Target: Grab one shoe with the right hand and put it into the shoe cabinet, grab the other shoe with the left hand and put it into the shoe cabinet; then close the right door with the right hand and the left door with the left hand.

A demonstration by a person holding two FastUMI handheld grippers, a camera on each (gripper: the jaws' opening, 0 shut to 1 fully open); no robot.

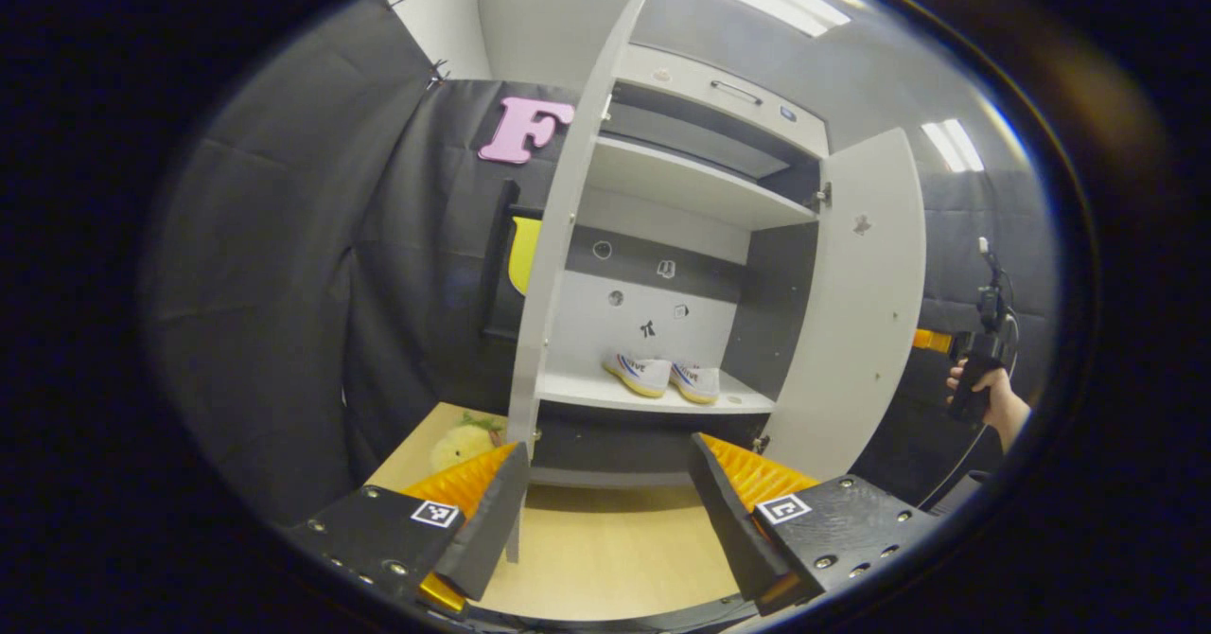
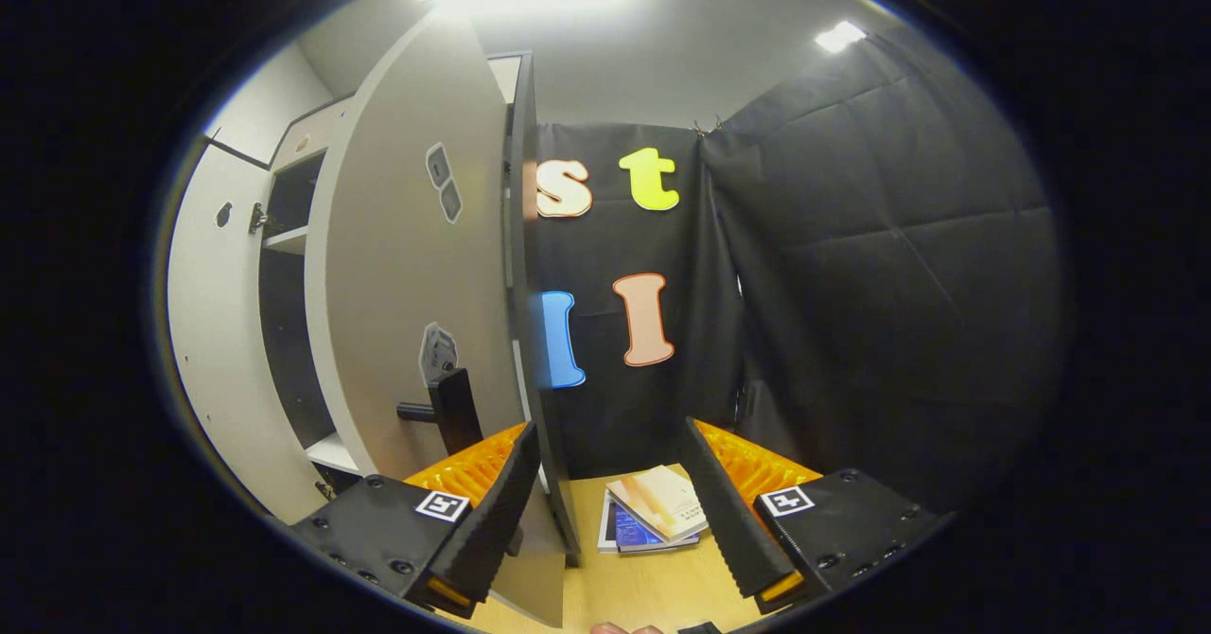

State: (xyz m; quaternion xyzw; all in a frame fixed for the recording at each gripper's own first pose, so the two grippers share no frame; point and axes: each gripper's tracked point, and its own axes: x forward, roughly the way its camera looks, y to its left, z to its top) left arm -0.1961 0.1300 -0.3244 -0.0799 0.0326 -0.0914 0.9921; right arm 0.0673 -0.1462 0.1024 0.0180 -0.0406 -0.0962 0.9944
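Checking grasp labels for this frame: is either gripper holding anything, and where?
Nothing held. Left gripper is open, its fingers bare in front of the cabinet. Right gripper is open, its fingers either side of the right door's edge, not clamped.

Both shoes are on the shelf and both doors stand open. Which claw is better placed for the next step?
Right. The right claw is open right at the outer edge of the right door, beside its handle, and that door closes first. The left claw faces the shoes from farther back.
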